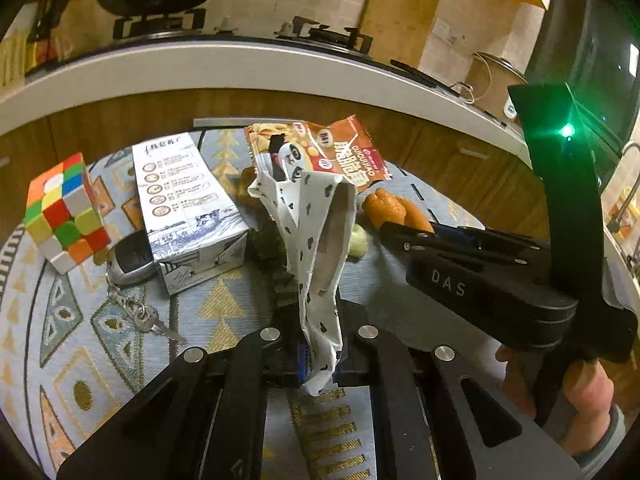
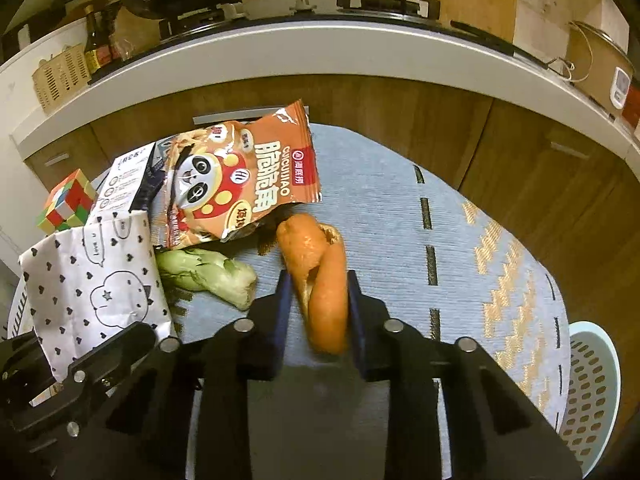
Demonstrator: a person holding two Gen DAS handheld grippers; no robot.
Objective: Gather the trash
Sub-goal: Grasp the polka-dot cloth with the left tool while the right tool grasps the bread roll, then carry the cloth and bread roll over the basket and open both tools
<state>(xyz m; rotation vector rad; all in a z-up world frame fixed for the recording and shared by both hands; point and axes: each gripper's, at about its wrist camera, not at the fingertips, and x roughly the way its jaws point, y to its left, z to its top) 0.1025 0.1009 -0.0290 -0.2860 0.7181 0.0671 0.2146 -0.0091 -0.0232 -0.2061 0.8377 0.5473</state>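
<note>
My left gripper (image 1: 320,356) is shut on the edge of a white paper bag with black hearts (image 1: 320,240), holding it upright with its mouth open; the bag also shows in the right wrist view (image 2: 96,292). My right gripper (image 2: 318,312) has its fingers around an orange piece of fried bread (image 2: 320,280) lying on the table, touching both sides; it also shows in the left wrist view (image 1: 396,210). An orange snack packet (image 2: 244,176) lies behind, and a green vegetable stub (image 2: 212,272) lies between bag and bread.
A Rubik's cube (image 1: 64,212), a white printed carton (image 1: 188,208) and a car key with keyring (image 1: 132,268) lie at the left of the patterned round table (image 2: 500,248). A light blue perforated basket (image 2: 592,392) stands at the lower right. A kitchen counter (image 2: 320,52) runs behind.
</note>
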